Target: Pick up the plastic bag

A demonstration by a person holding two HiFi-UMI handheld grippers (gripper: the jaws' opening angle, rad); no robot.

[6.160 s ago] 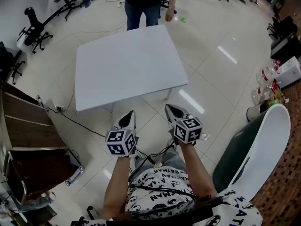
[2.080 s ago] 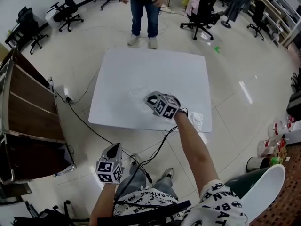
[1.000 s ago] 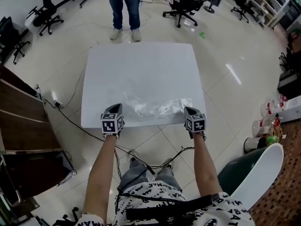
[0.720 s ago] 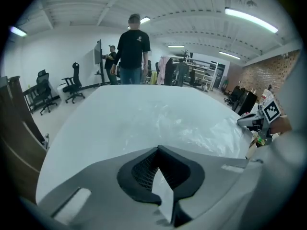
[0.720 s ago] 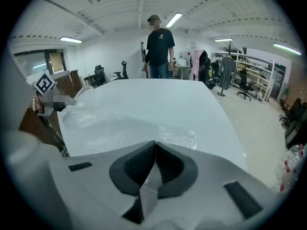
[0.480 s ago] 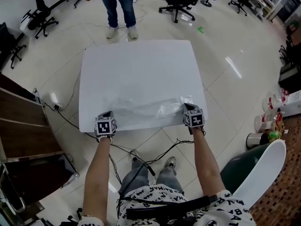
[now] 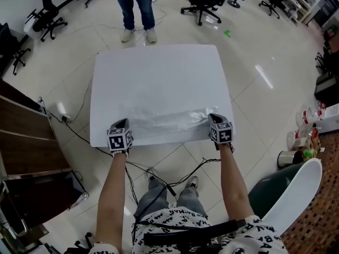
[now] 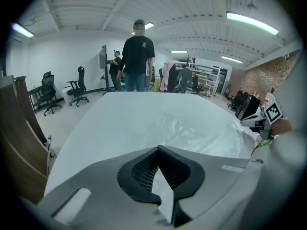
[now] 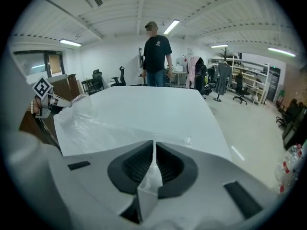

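The fingers (image 8: pixel 140 170) of the left gripper (image 8: pixel 158 150) are closed together at their tips, with a strip of clear film from the plastic bag (image 8: pixel 192 133) pinched between the ribbed pads. The fingers (image 9: pixel 136 166) of the right gripper (image 9: pixel 153 146) also have film between them; here the jaws are opening, though only a thin slit shows and the pads are pressed against the bag (image 9: pixel 96 123).

From the head view, the left gripper (image 7: pixel 121 123) sits at the near left corner of the white table (image 7: pixel 159 73) and the right gripper (image 7: pixel 213 117) at the near right corner, both just over the table's near edge. The plastic bag (image 7: pixel 164 119) runs between them as a long, wrinkled, see-through band along that near edge of the table — one end in each gripper. Whether its middle rests on the tabletop or hangs just above it, I cannot tell.

A person (image 7: pixel 135 9) in dark top and jeans stands on the floor at the far side of the table, facing it. Beyond the table's far right corner stands an office chair (image 7: pixel 204 4), and to the table's left — well apart — a brown wooden cabinet (image 7: pixel 26 136).
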